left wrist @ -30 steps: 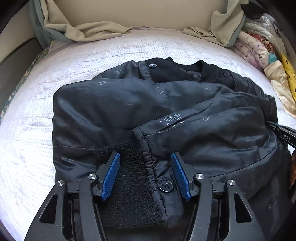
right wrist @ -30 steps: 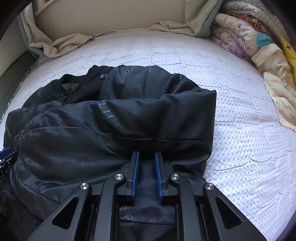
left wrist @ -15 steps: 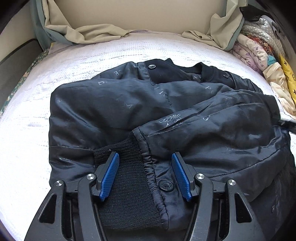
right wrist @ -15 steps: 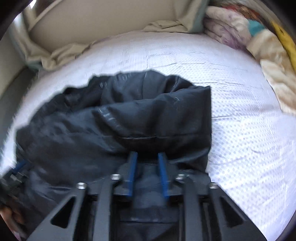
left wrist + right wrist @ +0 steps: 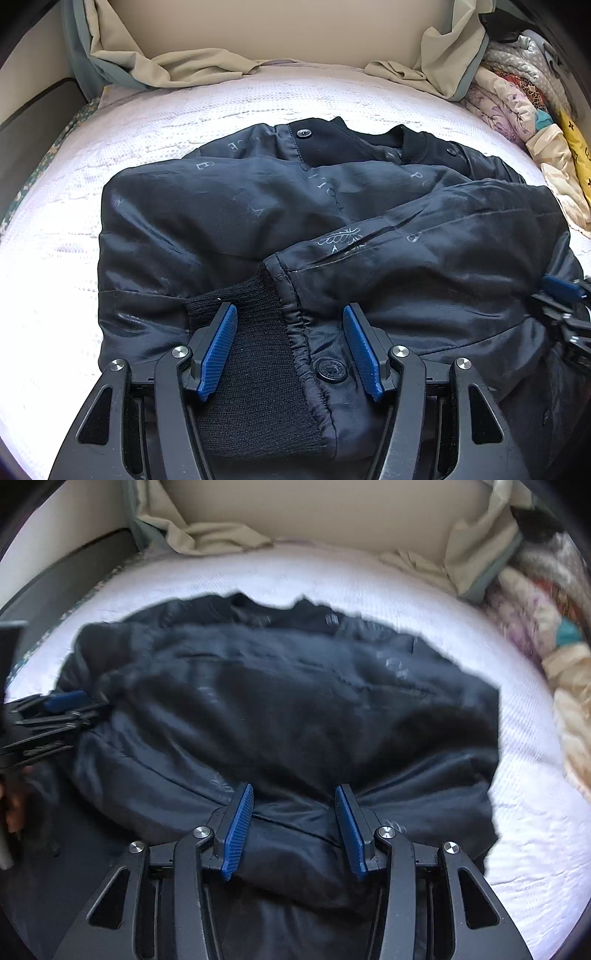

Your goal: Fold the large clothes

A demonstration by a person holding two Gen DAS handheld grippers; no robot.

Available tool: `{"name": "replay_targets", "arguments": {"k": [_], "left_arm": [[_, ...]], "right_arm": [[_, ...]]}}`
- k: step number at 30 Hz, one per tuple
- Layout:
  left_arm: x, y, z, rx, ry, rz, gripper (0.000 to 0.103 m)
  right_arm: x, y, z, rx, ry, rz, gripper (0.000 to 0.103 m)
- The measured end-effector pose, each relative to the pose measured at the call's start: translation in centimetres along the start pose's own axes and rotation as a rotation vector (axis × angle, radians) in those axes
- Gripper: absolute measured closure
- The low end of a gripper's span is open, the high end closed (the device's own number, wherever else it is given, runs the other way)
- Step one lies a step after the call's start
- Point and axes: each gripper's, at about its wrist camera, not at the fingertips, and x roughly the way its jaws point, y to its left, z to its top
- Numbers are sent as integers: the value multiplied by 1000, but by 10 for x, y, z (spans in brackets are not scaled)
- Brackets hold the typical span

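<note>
We see a black jacket (image 5: 295, 229) lying bunched across the middle of a white mattress (image 5: 55, 266), filling the centre of both views. In the left wrist view the left claw (image 5: 290, 350) stands about half open at the bottom centre, its blue pads (image 5: 218, 350) on either side of a knitted cuff (image 5: 255, 354) and a snap button (image 5: 331, 369). The pads do not press on the fabric, so it has hold of nothing. The lower end of the cuff runs out of sight beneath the claw's black frame.

The right wrist view is smeared by motion, so the lettering and seams on the jacket (image 5: 280, 709) cannot be read there. The right claw (image 5: 293, 827) sits at the bottom centre with its jaws opening. A fold of jacket lies between the pads (image 5: 238, 827), but we see gaps beside them and no pinch.

At the left edge of that view the other claw is only partly in frame, with a blurred bit of a hand (image 5: 13, 805) below it. Beige sheets (image 5: 177, 62) are heaped along the top, and a pile of patterned bedding (image 5: 517, 96) is cut off at the upper right.
</note>
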Motion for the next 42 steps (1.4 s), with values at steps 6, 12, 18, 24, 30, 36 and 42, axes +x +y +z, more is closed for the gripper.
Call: {"name": "replay_targets", "arguments": {"k": [6,12,18,24,30,36,42], "left_arm": [[0,1,-1,-6,-7,-10,37],[-1,-1,-1,-2,-10,-3,36],[-1,-2,-1,1,-15,4,34],[-7,-1,4,-24,-10,-25,22],[-20,-1,10,-44,-9,-28,17],[-44,14,16,-124,-42,-50,15],[-58,31,17,-187,-32,-58,15]], "right_arm": [[21,2,-9,-12,-29,-23,60],[22,1,-11,10,-16,-12,60],[-5,-19,7,122,6,89,60],[-37,-58,18,222,-92,80,60],[-42,-81,13,282,-78,66,60],[-52,-84,6,284,-75,80,60],[-55,-76,1,257,-45,80,58]]}}
